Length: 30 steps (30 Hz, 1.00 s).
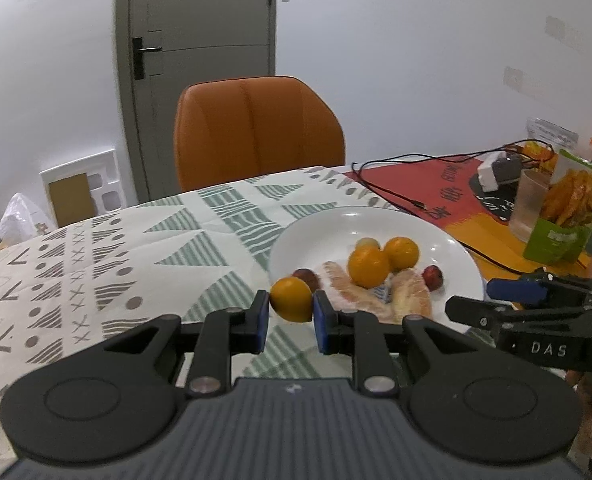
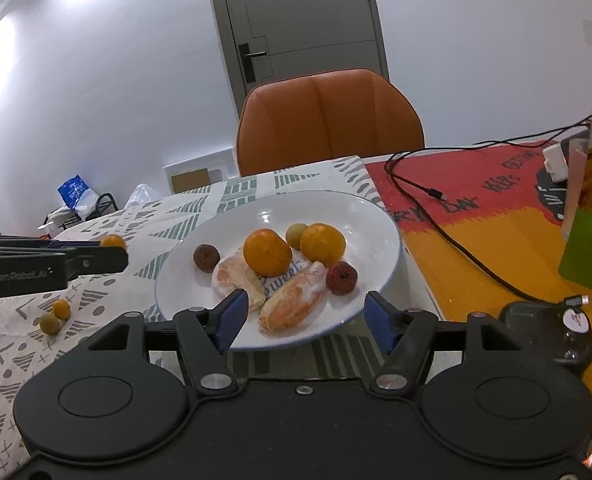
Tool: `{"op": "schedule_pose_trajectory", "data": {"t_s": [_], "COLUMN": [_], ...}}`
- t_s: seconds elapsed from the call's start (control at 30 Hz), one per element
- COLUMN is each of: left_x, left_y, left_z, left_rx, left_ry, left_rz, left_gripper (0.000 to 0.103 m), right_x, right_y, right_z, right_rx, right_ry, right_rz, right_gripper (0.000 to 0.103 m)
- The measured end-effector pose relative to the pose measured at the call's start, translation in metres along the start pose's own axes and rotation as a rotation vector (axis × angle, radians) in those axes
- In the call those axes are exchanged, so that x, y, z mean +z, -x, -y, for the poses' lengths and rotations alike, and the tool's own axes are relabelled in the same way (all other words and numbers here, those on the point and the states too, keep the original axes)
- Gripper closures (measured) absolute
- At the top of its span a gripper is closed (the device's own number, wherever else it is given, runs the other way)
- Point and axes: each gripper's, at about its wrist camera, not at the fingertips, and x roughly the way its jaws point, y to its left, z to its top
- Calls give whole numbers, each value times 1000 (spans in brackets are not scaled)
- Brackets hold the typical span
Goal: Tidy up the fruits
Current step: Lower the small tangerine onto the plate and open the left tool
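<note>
My left gripper [image 1: 290, 312] is shut on a small orange [image 1: 291, 299], held above the tablecloth just left of the white plate [image 1: 336, 224]. In the right wrist view the same orange [image 2: 113, 241] peeks out beyond the left gripper [image 2: 114, 250]. The plate [image 2: 368, 224] holds two oranges [image 2: 267, 257], two peeled citrus segments [image 2: 292, 308], two dark red fruits [image 2: 341, 278] and a small green fruit [image 2: 296, 235]. My right gripper [image 2: 306, 316] stands open over the plate's near rim with nothing between its fingers. A tiny orange fruit [image 2: 61, 309] and a green one [image 2: 49, 323] lie on the cloth.
An orange chair [image 2: 328, 120] stands behind the table. A black cable [image 2: 456, 248] crosses the red and yellow mat [image 2: 476, 200] right of the plate. A glass [image 1: 532, 204], snack bags [image 1: 568, 216] and a white charger [image 1: 492, 172] crowd the far right.
</note>
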Motion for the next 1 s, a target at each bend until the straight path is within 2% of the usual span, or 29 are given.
{"op": "schedule_pose_trajectory", "data": {"t_s": [0.37, 0.5, 0.57, 0.63, 0.73, 0.83, 1.0], "left_x": [10, 12, 12, 12, 9, 8, 5], "left_y": [-8, -5, -4, -3, 2, 7, 17], "left_z": [21, 23, 21, 17, 11, 2, -16], "left_rx": [-39, -29, -16, 1, 42, 87, 137], "left_ry": [-30, -32, -31, -21, -18, -21, 10], "left_rz": [14, 31, 22, 16, 30, 34, 34], "left_gripper": [81, 75, 68, 51, 35, 27, 23], "right_x": [-1, -2, -2, -2, -3, -2, -2], "right_y": [10, 12, 11, 11, 11, 11, 11], "right_z": [2, 2, 2, 0, -3, -8, -16], "right_rx": [11, 13, 15, 21, 30, 41, 58], "right_ry": [-31, -40, -42, -41, -37, -33, -21], "right_rz": [20, 23, 21, 21, 21, 21, 28], "right_gripper": [39, 39, 39, 39, 39, 38, 35]}}
